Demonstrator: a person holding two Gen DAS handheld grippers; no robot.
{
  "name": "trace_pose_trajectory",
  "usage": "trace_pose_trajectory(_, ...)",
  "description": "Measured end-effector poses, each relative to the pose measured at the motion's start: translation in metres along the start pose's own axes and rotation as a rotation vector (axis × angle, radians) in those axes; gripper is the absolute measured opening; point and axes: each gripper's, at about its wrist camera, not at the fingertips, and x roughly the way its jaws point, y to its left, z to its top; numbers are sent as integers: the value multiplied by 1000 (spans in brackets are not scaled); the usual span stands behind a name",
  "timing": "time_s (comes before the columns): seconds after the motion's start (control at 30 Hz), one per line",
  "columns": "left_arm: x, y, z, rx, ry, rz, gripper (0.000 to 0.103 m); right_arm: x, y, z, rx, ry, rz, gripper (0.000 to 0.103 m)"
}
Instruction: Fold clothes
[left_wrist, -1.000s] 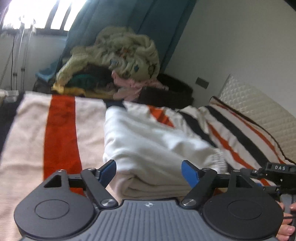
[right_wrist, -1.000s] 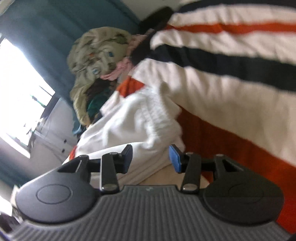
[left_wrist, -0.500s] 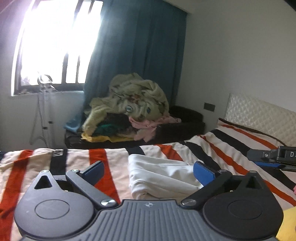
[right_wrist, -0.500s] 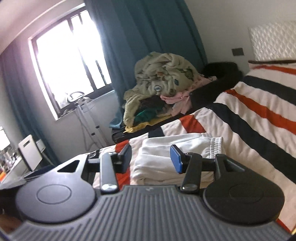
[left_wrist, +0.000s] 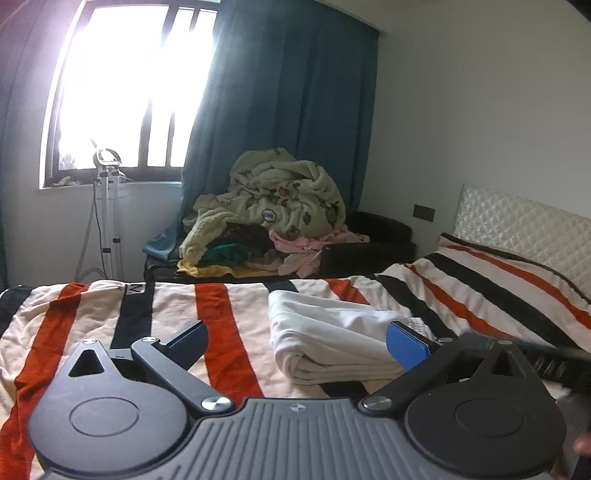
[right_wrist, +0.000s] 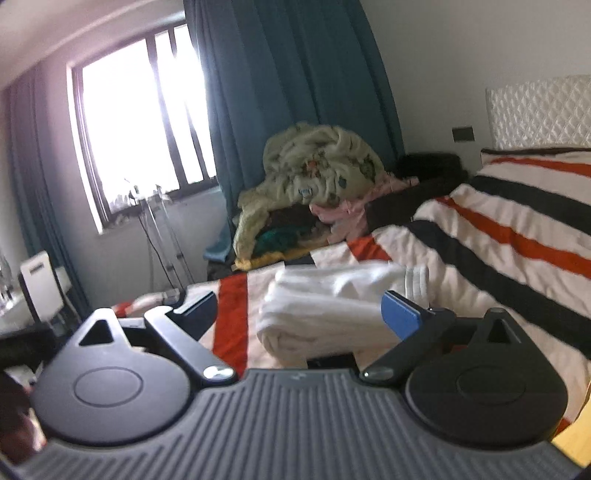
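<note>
Both tools are now pulled back from the folded white garment (left_wrist: 332, 339), which lies on the striped bed (left_wrist: 229, 314) at frame centre. The left tool (left_wrist: 295, 343) is spread wide; the right tool (right_wrist: 299, 314) has just been opening and holds nothing. This garment seems finished.

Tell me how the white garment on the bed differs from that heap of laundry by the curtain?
The white garment is plain and folded into a flat, neat stack; the laundry heap is crumpled, unfolded and piled high. The garment lies on the striped bedspread; the heap sits on dark furniture beyond the bed. The heap mixes colours: pale green, pink, yellow. Both are soft fabric, and no claw touches either.
</note>
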Motion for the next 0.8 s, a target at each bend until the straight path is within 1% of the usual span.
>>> trace_pose_trajectory(0.1, 4, 6, -5, 6, -18, 18, 103, 16, 0, -20, -10, 48, -17, 97)
trace_pose_trajectory(0.17, 6, 10, -9, 7, -25, 25, 103, 24, -2, -30, 22, 91, -15, 97)
trace_pose_trajectory(0.23, 8, 14, -12, 14, -28, 35, 103, 25, -3, -34, 31, 61, -11, 97)
trace_pose_trajectory(0.33, 14, 18, -17, 10, -14, 43, 103, 28, -2, -35, 34, 43, -15, 97)
trace_pose_trajectory(0.57, 30, 23, -26, 7, 33, 47, 103, 36, 7, -36, -17, 56, -32, 97)
trace_pose_trajectory(0.7, 32, 21, -28, 13, 40, 51, 103, 38, 11, -36, -42, 58, -42, 97)
trace_pose_trajectory(0.8, 33, 19, -30, 18, 41, 54, 103, 38, 10, -35, -38, 62, -39, 97)
